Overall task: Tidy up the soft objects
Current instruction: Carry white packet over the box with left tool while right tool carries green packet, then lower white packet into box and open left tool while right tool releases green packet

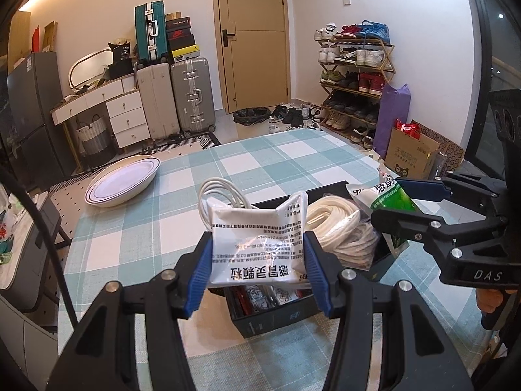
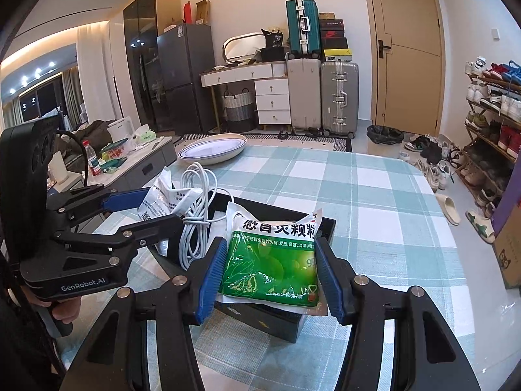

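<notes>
My left gripper [image 1: 257, 267] is shut on a white medicine pouch [image 1: 259, 244] printed with black text, held over a black open box [image 1: 276, 317] on the checked tablecloth. A coiled white cable [image 1: 224, 192] hangs with that pouch. My right gripper [image 2: 272, 275] is shut on a green and white medicine pouch [image 2: 273, 257], also above the black box [image 2: 280, 322]. In the left wrist view the right gripper [image 1: 390, 200] comes in from the right with its green pouch [image 1: 389, 202]. A coil of white cord [image 1: 338, 224] lies in the box. In the right wrist view the left gripper [image 2: 156, 205] holds its white pouch [image 2: 162, 202] and the cable [image 2: 195, 215].
A white oval dish [image 1: 122, 181] sits at the table's far left corner. The checked table [image 1: 293, 156] stretches beyond the box. Behind stand suitcases [image 1: 192, 94], a white dresser, a shoe rack [image 1: 355, 75], and a cardboard box [image 1: 412, 158] on the floor.
</notes>
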